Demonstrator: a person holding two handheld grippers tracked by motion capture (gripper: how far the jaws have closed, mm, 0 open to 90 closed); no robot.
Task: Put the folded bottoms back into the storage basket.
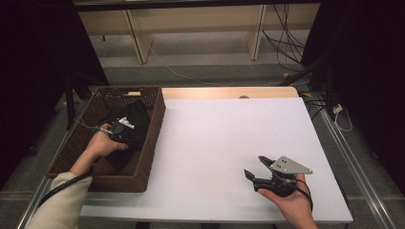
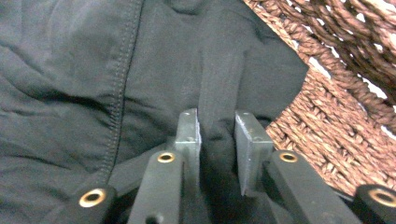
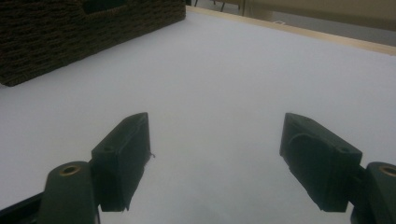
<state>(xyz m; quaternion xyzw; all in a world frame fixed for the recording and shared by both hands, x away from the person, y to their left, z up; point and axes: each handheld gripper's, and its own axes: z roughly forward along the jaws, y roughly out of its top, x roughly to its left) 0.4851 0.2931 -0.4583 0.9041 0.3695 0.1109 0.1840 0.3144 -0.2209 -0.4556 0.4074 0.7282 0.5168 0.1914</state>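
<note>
A black cloth [image 1: 137,116] lies bunched inside a brown wicker basket [image 1: 154,138] at the table's left. My left gripper [image 1: 123,131] reaches down into the basket onto the cloth. In the left gripper view its jaws [image 2: 217,125] pinch a raised fold of the black cloth [image 2: 70,84], with the basket's woven wall [image 2: 327,93] behind. My right gripper [image 1: 253,166] hovers low over the white table top [image 1: 229,124] at the front right, jaws wide apart. In the right gripper view the open gripper [image 3: 215,140] has nothing between its pads.
The basket [image 3: 70,32] stands at the table's left edge. A wooden strip [image 1: 229,92] borders the table's far edge. Cables [image 1: 286,43] and shelf legs sit on the floor beyond. Dark curtains flank both sides.
</note>
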